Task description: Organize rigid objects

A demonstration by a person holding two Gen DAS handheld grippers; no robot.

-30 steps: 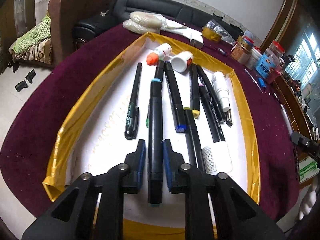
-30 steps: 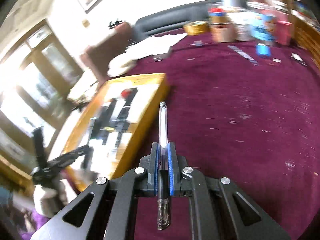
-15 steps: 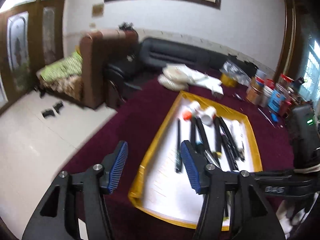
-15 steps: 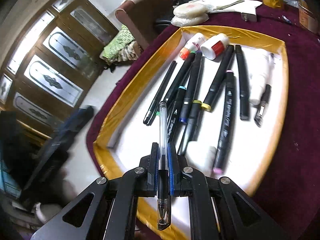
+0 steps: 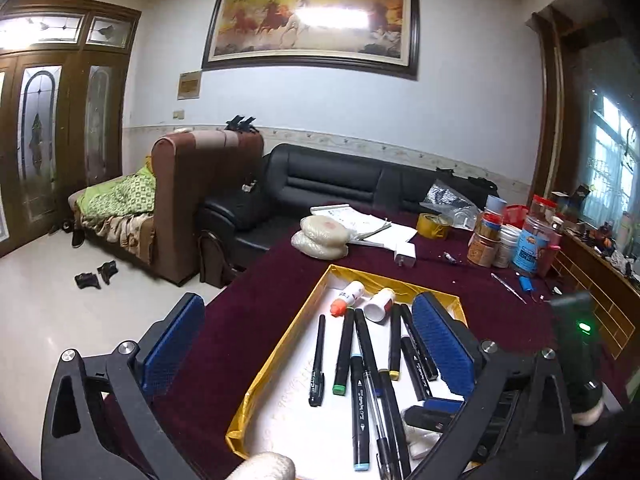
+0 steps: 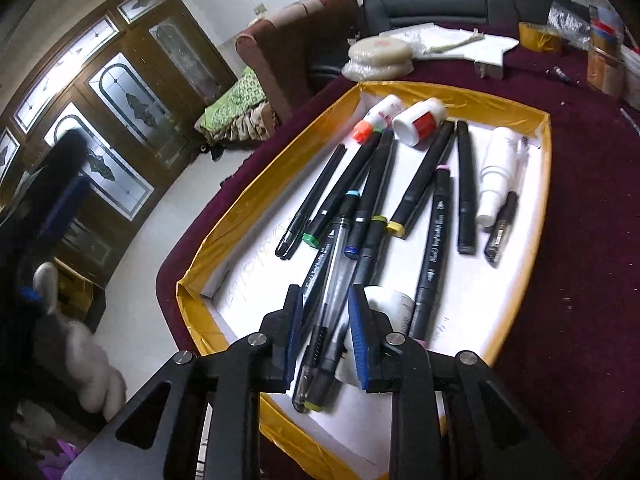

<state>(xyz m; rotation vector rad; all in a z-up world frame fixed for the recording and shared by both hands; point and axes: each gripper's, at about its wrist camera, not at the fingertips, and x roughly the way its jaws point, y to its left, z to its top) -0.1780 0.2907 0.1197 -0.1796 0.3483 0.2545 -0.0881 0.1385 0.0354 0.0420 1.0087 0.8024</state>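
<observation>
Right gripper (image 6: 324, 336) just opening, pads clear of the clear pen (image 6: 326, 300), now lying across the markers (image 6: 434, 240) inside the tray (image 6: 546, 184). Left gripper (image 5: 308, 348) spread wide, empty, lifted after dropping its marker. Both deliveries apparently done.

We see soft daylight from window (image 5: 608, 168) right of fingers; glare on painting (image 5: 312, 24) above; fisheye bends edges; gloved hand (image 6: 86, 348) left of fingers blurred.

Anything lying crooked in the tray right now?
Yes: the clear pen lies slanted across the black markers between the right gripper's just-opening jaws, not in line on the tray floor. A white bottle lies on its side beside it.
</observation>
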